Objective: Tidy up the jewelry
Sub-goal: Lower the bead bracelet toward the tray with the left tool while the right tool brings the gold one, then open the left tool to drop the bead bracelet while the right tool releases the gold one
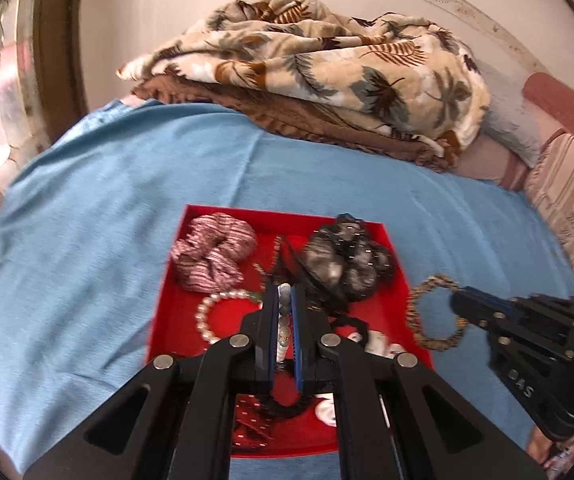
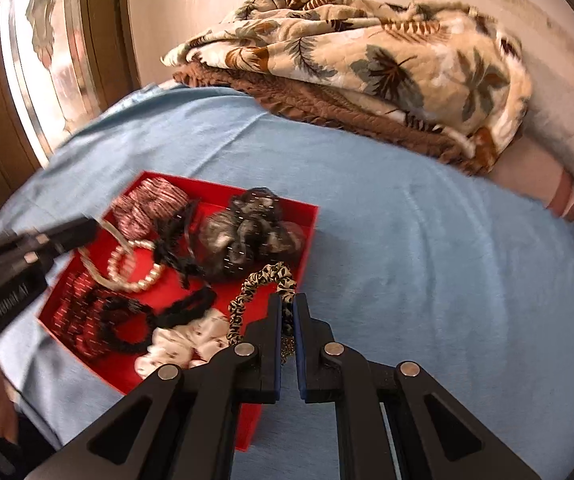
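left gripper (image 1: 285, 300) is clamped on what looks like a pearl bracelet (image 1: 207, 312) over the red tray (image 1: 167, 320); right gripper (image 2: 287, 304) pinches a patterned hair tie (image 2: 261, 280).

You're working over a bed spread with a blue sheet (image 1: 135, 200) — a leaf-print blanket (image 1: 327, 56) lies heaped on a brown one (image 1: 287, 116) against the pale wall (image 1: 167, 8). To your left stands a wooden frame (image 1: 57, 40), brightly lit — daylight washes the room.

Red tray (image 1: 167, 320) — blue sheet (image 1: 87, 220)
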Demonstrator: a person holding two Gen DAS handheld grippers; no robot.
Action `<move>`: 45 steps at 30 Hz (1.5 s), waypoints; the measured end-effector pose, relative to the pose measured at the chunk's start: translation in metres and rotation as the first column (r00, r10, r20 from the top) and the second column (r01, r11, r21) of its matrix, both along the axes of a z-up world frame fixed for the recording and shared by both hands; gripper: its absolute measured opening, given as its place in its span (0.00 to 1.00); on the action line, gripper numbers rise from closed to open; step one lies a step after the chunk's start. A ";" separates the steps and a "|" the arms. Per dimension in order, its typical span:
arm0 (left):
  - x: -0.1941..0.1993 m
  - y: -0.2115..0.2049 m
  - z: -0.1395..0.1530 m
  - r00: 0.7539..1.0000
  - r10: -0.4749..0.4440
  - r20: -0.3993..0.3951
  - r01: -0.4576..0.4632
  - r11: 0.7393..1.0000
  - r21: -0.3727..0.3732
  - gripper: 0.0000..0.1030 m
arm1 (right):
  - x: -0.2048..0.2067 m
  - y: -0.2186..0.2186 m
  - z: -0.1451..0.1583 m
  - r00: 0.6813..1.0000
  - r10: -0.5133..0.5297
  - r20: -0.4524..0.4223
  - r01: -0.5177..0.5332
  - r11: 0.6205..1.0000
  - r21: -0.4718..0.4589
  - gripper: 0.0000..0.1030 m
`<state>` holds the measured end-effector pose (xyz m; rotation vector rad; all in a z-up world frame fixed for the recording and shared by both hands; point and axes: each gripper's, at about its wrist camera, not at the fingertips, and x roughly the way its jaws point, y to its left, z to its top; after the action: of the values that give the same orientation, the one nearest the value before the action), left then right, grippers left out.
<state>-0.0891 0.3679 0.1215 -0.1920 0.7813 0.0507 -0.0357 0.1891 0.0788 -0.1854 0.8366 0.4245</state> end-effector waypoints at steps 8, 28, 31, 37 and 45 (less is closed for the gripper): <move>0.003 0.000 -0.002 0.998 -0.067 0.011 0.068 0.989 -0.132 0.06 | 0.005 0.000 -0.004 1.000 0.014 -0.019 -0.013 0.998 0.061 0.06; 0.015 -0.006 -0.020 0.998 -0.010 -0.060 0.013 0.999 0.047 0.06 | 0.028 0.020 -0.022 0.999 0.038 -0.030 -0.037 0.999 0.016 0.06; 0.016 -0.007 -0.021 0.998 -0.011 -0.066 0.015 0.998 0.057 0.06 | 0.032 0.020 -0.026 0.999 0.030 -0.039 -0.030 0.999 0.012 0.06; 0.018 -0.009 -0.025 0.997 -0.009 -0.077 0.014 0.997 0.070 0.06 | 0.037 0.020 -0.030 0.999 0.018 -0.045 -0.018 1.000 0.003 0.06; 0.019 -0.012 -0.029 0.996 -0.027 -0.088 0.032 0.998 0.055 0.06 | 0.042 0.017 -0.034 0.999 0.003 -0.055 -0.003 1.000 -0.002 0.06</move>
<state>-0.0701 0.3564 0.0930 -0.1253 0.8684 0.0533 0.0065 0.2066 0.0450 -0.1781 0.8905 0.4329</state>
